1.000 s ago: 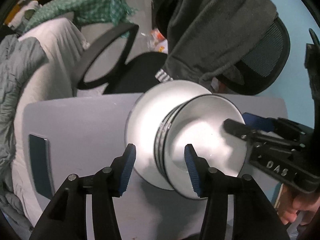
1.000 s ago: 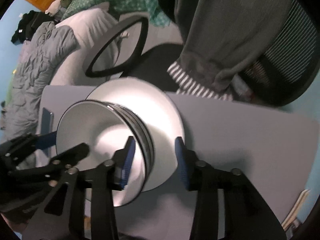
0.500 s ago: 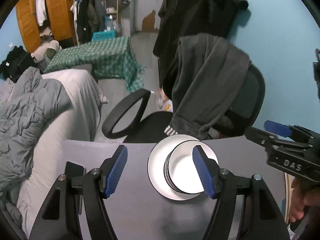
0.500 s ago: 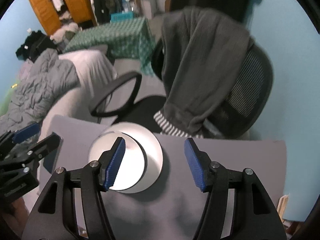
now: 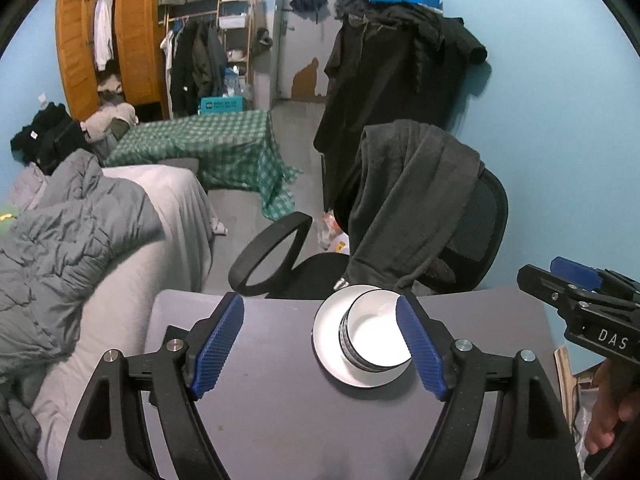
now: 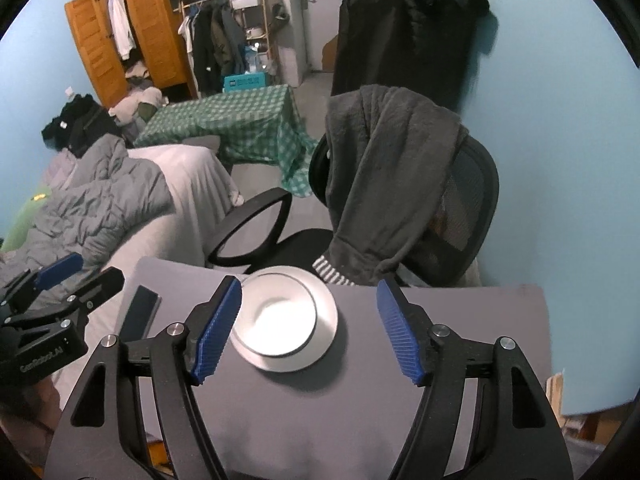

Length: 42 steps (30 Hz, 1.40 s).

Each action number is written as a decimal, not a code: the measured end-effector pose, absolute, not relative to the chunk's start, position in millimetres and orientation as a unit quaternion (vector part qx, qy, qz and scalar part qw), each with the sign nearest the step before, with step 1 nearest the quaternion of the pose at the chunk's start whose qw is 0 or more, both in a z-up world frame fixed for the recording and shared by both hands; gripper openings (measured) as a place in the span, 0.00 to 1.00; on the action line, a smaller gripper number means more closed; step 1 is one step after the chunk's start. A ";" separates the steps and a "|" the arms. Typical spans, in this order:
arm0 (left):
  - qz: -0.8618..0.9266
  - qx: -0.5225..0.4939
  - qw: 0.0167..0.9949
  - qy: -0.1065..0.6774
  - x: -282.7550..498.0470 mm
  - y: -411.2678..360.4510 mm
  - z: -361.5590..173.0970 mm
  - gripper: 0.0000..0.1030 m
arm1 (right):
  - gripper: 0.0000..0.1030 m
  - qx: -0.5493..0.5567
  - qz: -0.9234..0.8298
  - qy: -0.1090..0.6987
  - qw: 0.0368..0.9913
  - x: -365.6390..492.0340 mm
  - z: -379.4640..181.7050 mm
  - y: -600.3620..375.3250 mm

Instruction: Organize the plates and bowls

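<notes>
I have both grippers held up above the grey table (image 5: 280,420), each tilted downward so the wrist cameras look over the fingers at the tabletop and the room beyond. My left gripper (image 5: 320,350) has just been opening and now stands with its blue pads spread wide, nothing between them and nothing touched; the dishes sit well below and past the fingertips. My right gripper (image 6: 308,332) has likewise just been opening, its jaws parted and empty. In the left wrist view the right gripper shows at the right edge, carried by a hand (image 5: 608,420) gripping its handle from below; in the right wrist view the left gripper shows at the left edge, also angled toward the table. The stack of bowls (image 5: 376,338), white inside with dark banding round the outside, rests nested on the white plate (image 5: 326,340), and the plate lies flat on the table near its far edge, close to the black office chair (image 5: 472,236) that has a dark grey garment (image 5: 404,196) draped over its back. A dark flat phone-like object (image 6: 138,314) lies on the table to the left of the plate, apart from it. Neither gripper touches the bowls, the plate or the table.
</notes>
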<state>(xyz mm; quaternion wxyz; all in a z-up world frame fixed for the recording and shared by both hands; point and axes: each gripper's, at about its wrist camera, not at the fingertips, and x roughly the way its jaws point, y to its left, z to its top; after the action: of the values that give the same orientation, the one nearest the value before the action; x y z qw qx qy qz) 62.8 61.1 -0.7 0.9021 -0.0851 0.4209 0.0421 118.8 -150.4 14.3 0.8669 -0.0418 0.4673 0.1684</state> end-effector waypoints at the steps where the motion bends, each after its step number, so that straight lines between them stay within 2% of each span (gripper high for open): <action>1: 0.040 -0.085 0.903 0.418 58.6 60.9 1.8 0.77 | 0.67 -0.039 0.167 0.467 0.867 116.3 15.4 -151.0; 19: 0.017 -0.072 0.905 0.419 8.6 55.7 15.4 0.78 | 0.67 0.002 0.153 0.480 0.864 71.1 20.6 -159.5; 42: 0.017 -0.088 0.901 0.425 5.0 61.2 18.9 0.78 | 0.67 0.002 0.153 0.483 0.862 56.2 20.7 -156.3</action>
<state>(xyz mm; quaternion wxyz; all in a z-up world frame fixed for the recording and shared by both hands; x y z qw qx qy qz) 5.0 61.2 18.9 0.9007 -0.0879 0.4252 0.0175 56.2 -156.3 20.7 0.8624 0.0021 0.4825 0.1529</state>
